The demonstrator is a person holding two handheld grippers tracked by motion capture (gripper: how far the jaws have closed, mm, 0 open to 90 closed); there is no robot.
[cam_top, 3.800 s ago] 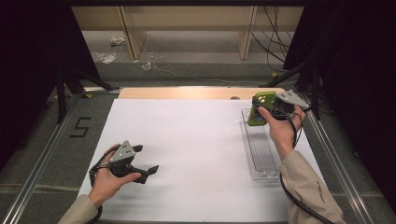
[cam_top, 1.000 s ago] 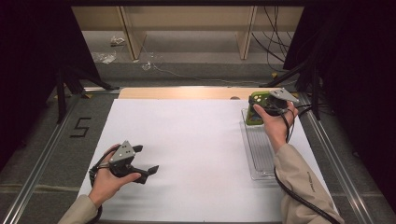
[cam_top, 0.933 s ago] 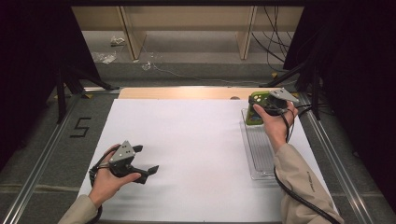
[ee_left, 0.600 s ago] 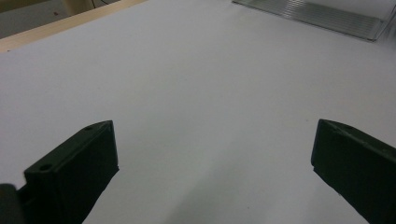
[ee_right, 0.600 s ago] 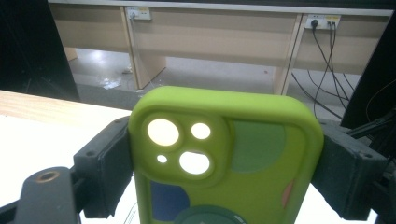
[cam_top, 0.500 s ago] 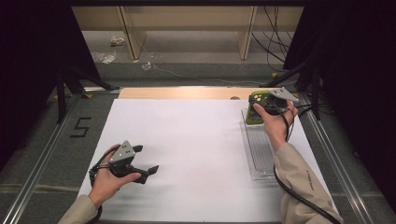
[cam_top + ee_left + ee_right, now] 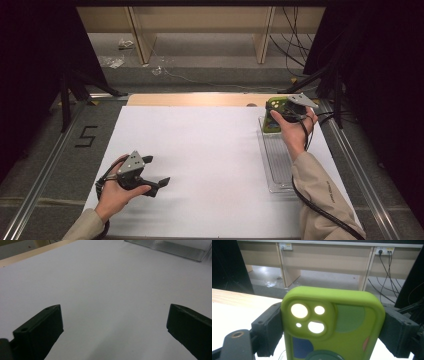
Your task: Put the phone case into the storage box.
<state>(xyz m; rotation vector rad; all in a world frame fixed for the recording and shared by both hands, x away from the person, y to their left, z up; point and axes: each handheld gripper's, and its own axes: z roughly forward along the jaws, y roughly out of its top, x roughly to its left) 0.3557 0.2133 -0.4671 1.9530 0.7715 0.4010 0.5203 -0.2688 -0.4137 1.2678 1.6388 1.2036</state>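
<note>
Grip on the lime-green soft rubber phone case (image 7: pixel 333 325) comes from the right gripper (image 7: pixel 332 327), whose two black jaws press against the case's long side edges, so it is closed on the case and holds it upright, camera cut-outs toward the top. In the high view that same case (image 7: pixel 272 116) hangs above the far end of the clear ribbed plastic tray (image 7: pixel 278 161), which lies along the right side of the white table (image 7: pixel 200 150).

Judging by its look, the case is light and empty, with rounded, pliable walls that will give under pressure; squeezed hard across the open middle it could bow or pop out, so the side edges near the thicker corners seem the safest hold. Its matt rubbery skin should offer good friction and little risk of slipping, and it is unlikely to break if set down firmly.

Meanwhile the left gripper (image 7: pixel 145 177) rests low over the near left part of the table, jaws spread wide with nothing between them
</note>
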